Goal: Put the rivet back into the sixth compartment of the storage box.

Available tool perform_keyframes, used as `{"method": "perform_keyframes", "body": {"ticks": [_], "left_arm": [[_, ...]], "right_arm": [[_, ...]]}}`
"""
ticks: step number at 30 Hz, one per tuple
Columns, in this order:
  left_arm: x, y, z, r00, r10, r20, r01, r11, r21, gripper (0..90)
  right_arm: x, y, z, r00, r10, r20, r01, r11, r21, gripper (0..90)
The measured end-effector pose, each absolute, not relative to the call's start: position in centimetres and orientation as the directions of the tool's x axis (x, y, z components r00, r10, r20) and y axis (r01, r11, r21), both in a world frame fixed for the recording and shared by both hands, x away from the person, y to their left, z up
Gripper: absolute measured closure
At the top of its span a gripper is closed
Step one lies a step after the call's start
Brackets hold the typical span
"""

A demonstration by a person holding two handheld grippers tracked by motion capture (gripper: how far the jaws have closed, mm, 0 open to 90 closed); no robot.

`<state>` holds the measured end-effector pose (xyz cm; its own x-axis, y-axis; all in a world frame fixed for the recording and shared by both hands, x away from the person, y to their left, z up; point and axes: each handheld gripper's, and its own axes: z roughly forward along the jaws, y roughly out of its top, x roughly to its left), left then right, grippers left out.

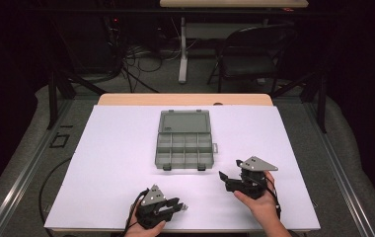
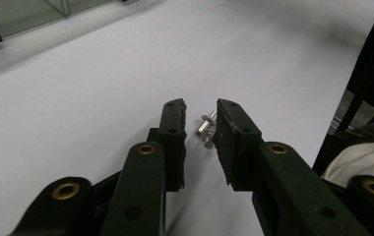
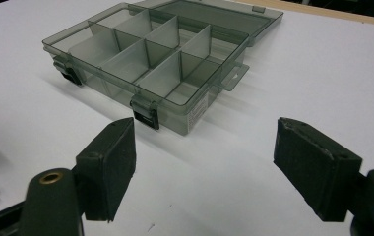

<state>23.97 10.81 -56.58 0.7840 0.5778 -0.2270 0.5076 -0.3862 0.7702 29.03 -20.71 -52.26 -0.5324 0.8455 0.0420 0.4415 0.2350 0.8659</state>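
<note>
Small silver screws [image 2: 205,129] lie on the white tabletop [image 1: 121,163] near its front edge, between the fingers [image 2: 173,132] of the left gripper [image 1: 175,206], which sit close around them, not visibly pressing. The right gripper [image 1: 230,170], nearby to the right, has its fingers [image 3: 111,162] spread wide and released. An open grey box [image 1: 184,139] with dividers sits farther back, mid-tabletop

You find no text, brand or number to read here. The small white label [image 3: 198,111] on the front wall of the compartment box [image 3: 126,49] carries print too small and blurred to make out.
</note>
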Motion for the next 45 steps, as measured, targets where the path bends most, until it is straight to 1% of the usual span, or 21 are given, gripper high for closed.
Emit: {"method": "perform_keyframes", "body": {"ticks": [5,10,13,15,23,38,45], "left_arm": [[23.9,10.5,-56.8,0.791,0.566,-0.233,0.512,-0.401,0.760,76.7],[23.8,10.4,-57.1,0.785,0.574,-0.235,0.522,-0.406,0.750,81.2],[23.9,10.6,-57.2,0.776,0.572,-0.266,0.542,-0.388,0.745,85.5],[24.0,10.7,-57.3,0.772,0.570,-0.281,0.551,-0.380,0.743,86.3],[24.0,11.1,-57.1,0.762,0.585,-0.278,0.554,-0.367,0.747,86.5],[25.2,13.7,-55.1,0.692,0.675,-0.254,0.570,-0.297,0.766,86.5],[25.8,14.1,-54.6,0.678,0.690,-0.252,0.572,-0.281,0.770,86.5]], "right_arm": [[29.0,-20.6,-52.3,-0.537,0.843,0.041,0.441,0.239,0.865,23.6],[29.1,-20.6,-52.3,-0.538,0.842,0.038,0.441,0.243,0.864,23.7],[29.1,-20.6,-52.4,-0.539,0.842,0.040,0.441,0.241,0.865,23.6],[29.2,-20.6,-52.4,-0.539,0.842,0.039,0.441,0.243,0.864,23.7],[29.2,-20.6,-52.4,-0.532,0.846,0.040,0.445,0.239,0.863,24.0],[29.4,-20.6,-52.5,-0.536,0.843,0.042,0.449,0.243,0.860,24.1],[29.5,-20.8,-52.6,-0.530,0.847,0.049,0.456,0.236,0.858,24.1]]}}
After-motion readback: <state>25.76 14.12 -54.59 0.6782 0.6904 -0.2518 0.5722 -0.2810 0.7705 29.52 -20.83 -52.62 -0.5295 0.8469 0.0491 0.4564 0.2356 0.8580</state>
